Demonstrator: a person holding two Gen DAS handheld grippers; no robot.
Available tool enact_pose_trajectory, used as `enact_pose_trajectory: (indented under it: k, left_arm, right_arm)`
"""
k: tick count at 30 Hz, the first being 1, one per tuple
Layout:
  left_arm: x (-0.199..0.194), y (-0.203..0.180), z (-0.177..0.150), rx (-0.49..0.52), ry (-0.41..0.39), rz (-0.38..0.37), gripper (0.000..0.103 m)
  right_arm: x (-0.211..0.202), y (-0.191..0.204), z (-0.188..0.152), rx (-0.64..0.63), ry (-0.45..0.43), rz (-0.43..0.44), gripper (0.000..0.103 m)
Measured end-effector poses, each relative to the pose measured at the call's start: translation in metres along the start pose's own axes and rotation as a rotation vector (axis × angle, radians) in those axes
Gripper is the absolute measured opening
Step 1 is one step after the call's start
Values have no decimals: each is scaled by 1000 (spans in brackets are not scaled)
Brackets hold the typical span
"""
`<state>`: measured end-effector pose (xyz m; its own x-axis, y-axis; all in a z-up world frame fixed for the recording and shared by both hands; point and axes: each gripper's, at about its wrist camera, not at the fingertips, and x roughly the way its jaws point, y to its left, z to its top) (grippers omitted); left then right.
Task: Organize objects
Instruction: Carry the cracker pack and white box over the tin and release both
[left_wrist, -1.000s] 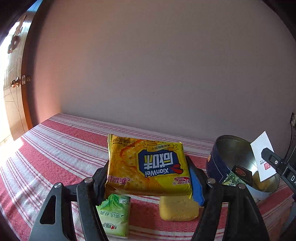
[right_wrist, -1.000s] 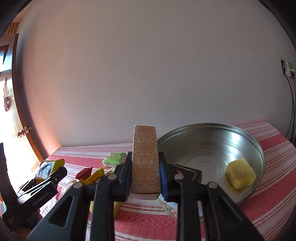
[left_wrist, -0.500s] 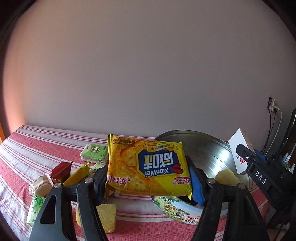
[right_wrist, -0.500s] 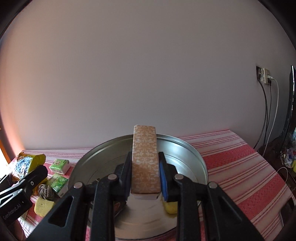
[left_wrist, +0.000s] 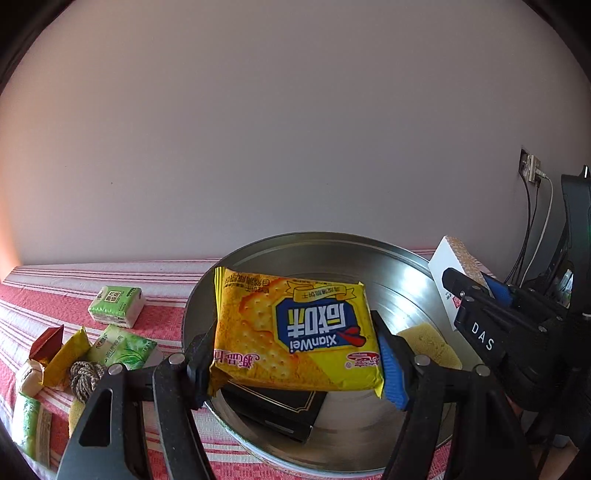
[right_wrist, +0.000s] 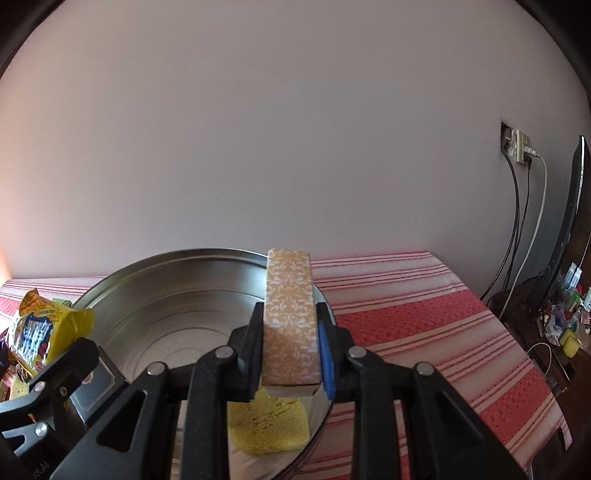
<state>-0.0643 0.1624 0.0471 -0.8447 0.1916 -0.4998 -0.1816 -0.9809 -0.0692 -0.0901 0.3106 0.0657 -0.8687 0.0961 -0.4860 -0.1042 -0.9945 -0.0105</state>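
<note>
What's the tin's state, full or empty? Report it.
Neither: the tin is partly filled. A yellow sponge and a black box lie on its bottom; much bare metal shows.

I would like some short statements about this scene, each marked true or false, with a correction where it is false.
1. The left gripper holds a yellow cracker packet. True.
2. The right gripper is open and empty. False: it is shut on a patterned box.
3. The round metal tin has nothing inside. False: a yellow sponge and a black box lie in it.
4. A green tissue pack lies on the striped cloth. True.
</note>
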Motion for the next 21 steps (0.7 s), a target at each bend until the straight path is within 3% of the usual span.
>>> enact_pose_trajectory:
  k: [9, 13, 14, 16, 18, 20, 21]
  left_arm:
    - [18, -22, -9, 61, 45, 28, 72]
    - [18, -24, -10, 85, 30, 38, 78]
    - [15, -25, -10, 93, 17, 44, 85]
    - [7, -26, -9, 108, -25, 66, 95]
    - [-3, -25, -10, 122, -73, 93, 97]
    - [-11, -23, -11, 125, -103, 107, 97]
    - [-15, -20, -12, 118, -111, 111, 98]
  right_arm:
    - [10, 2, -2, -17, 44, 21, 25]
    - [8, 6, -3, -22, 49, 29, 28]
    - [7, 7, -3, -24, 43, 24, 31]
    - [1, 8, -2, -35, 15, 11, 52]
    - [-8, 10, -1, -42, -23, 2, 59]
    - [-17, 11, 1, -42, -59, -5, 75]
    - [-22, 11, 1, -37, -80, -11, 88]
